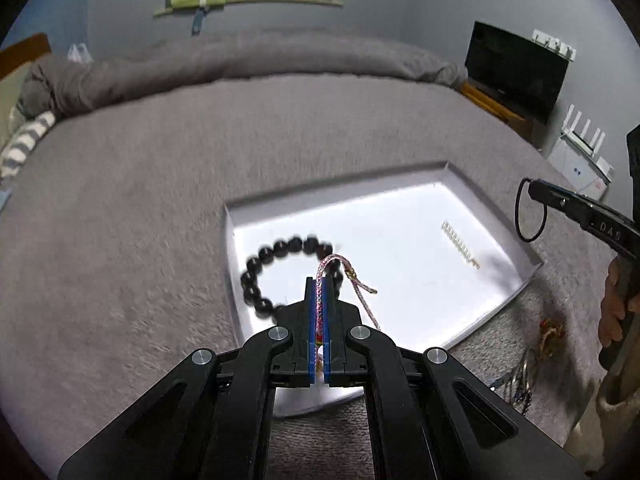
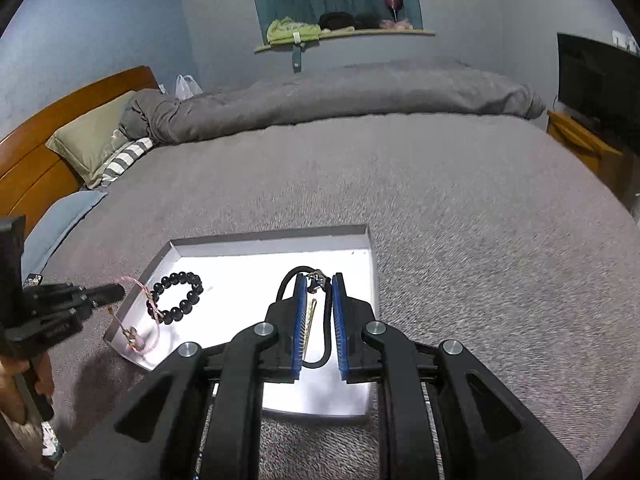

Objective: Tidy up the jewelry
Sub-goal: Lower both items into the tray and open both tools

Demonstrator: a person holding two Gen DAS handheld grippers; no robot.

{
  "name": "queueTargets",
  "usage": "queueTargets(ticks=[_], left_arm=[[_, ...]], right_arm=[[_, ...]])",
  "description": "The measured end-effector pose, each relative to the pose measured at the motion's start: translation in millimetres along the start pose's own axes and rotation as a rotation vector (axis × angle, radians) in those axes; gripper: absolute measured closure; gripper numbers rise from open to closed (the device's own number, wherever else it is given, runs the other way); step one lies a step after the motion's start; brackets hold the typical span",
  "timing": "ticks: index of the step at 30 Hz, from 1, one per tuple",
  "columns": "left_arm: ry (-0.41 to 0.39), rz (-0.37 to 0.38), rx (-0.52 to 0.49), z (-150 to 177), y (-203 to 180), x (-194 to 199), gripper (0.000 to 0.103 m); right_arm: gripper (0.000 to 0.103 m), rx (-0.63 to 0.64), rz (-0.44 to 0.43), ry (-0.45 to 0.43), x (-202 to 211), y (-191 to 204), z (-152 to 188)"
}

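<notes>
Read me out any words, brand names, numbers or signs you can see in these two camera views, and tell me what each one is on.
"D A S": pale letters on the black body of the right claw, seen from the left wrist view; more letters may be cut off.
White box by the wall: a small blue mark, too small to read.
TV: a mark on its lower edge, too blurred to read.
No other readable text in either view.
</notes>
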State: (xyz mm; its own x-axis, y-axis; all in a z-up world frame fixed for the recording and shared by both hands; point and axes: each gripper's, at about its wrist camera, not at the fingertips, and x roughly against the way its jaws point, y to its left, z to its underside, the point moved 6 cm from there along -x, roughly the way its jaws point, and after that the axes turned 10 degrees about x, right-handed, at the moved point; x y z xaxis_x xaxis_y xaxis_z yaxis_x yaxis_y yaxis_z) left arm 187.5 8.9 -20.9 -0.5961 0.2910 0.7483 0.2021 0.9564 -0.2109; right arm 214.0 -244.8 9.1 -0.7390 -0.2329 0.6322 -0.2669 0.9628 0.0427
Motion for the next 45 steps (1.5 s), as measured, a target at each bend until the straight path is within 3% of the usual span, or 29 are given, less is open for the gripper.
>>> queueTargets(ticks=[5, 15, 38, 45], left_arm=[[0.057, -0.015, -0.003, 16.2, 6.1, -16.2, 0.101], [0.098, -0.059, 0.007, 26.9, 20.0, -29.1, 0.101], [0.112, -0.12, -0.062, 34.2, 14.7, -44.8, 0.101], [0.113, -0.124, -0.066, 35.9, 14.2, -46.1, 0.1]], right_arm=[[0.09, 0.016, 0.002, 0.072, -18.1, 5.3, 18.5], [0.09, 0.012, 0.032, 0.169, -36.4, 1.4, 42.9], [0.09, 0.061, 0.057, 0.186, -41.4, 5.6, 47.9], [0.083, 0.046, 0.028, 0.173, -38.4, 7.3, 49.1]])
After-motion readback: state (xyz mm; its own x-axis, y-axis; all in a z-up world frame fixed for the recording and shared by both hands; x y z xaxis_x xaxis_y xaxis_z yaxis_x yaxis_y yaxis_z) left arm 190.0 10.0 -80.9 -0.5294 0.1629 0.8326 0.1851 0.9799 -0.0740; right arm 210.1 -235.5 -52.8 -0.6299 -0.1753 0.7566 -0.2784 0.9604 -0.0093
